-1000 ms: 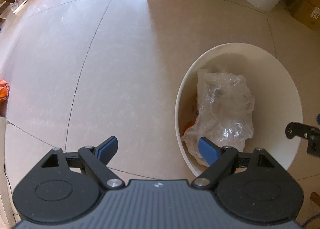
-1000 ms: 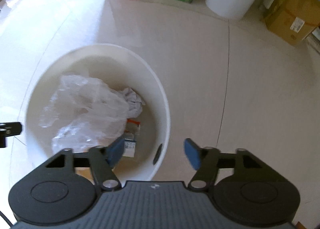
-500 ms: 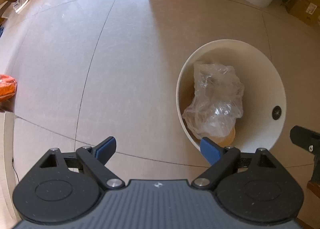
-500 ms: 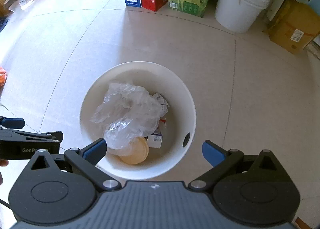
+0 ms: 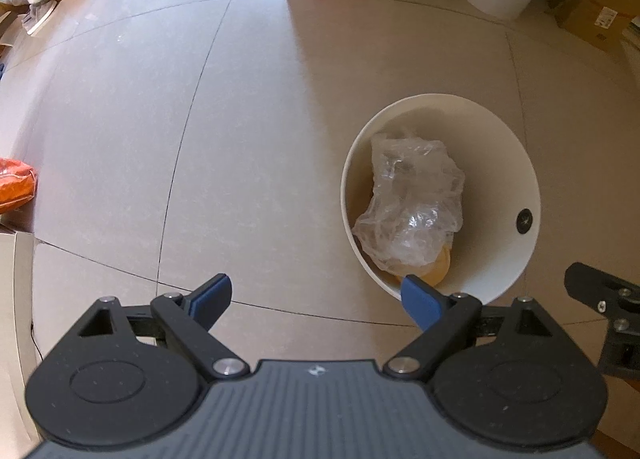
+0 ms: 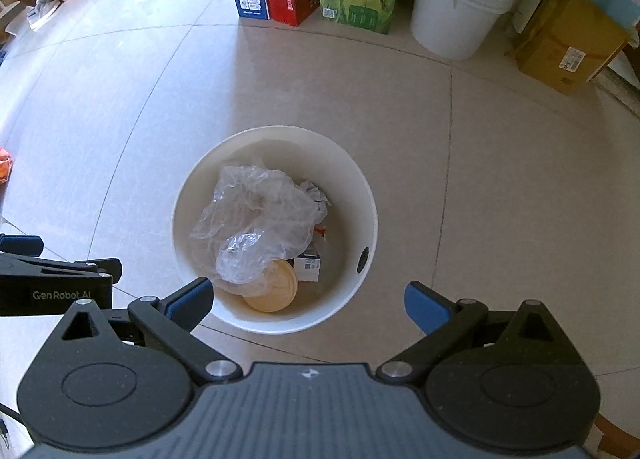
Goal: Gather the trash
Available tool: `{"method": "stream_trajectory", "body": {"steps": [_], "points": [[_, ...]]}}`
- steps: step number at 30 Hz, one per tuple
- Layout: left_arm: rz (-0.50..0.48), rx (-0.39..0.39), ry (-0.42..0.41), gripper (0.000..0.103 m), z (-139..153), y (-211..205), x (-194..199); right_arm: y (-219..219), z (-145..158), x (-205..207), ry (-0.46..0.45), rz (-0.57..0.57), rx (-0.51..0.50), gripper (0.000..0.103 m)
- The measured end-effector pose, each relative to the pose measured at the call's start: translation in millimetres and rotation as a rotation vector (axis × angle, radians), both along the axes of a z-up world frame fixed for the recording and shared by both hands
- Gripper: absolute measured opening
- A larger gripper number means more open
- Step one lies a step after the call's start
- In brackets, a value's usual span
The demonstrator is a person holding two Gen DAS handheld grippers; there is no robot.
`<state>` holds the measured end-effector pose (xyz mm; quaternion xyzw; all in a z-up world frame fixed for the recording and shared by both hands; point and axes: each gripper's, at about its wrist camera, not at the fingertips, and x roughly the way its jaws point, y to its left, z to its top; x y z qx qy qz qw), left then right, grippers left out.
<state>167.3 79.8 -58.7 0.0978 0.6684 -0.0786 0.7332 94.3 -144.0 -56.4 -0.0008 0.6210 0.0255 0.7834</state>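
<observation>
Both grippers spread and empty, left gripper (image 5: 316, 299) and right gripper (image 6: 306, 301) above the white bin (image 6: 362, 195), where the crumpled clear plastic bag (image 6: 260, 219) looks light, soft and slippery, best pinched at a bunched fold

A round white bin (image 6: 276, 147) stands upright on the tiled floor, its mouth open. It lies just ahead of the right hand-held gripper (image 6: 306, 301), centred between its spread fingers, and ahead and to the right of the left hand-held gripper (image 5: 316, 299). Inside, a crumpled clear plastic bag (image 6: 260, 223) fills most of the space — it rests on top of a tan round lid (image 6: 276, 293). Beside the bag sit a small white-and-blue carton (image 6: 308, 267) and a wad of crumpled white paper (image 6: 314, 195). A dark oval hole (image 6: 363, 259) pierces the bin's wall on the right.
</observation>
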Motion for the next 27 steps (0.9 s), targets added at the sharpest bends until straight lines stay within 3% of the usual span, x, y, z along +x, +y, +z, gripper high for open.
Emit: {"method": "stream_trajectory", "body": {"steps": [8,27], "points": [[0.004,-0.012,0.006,0.093,13.3,-0.2,-3.4,-2.3,13.3,-4.9,-0.004,-0.016,0.001,0.103],[-0.01,-0.004,0.008,0.094,12.4,0.1,-6.3,-4.2,15.7,-7.9,-0.004,-0.028,-0.001,0.103]]}}
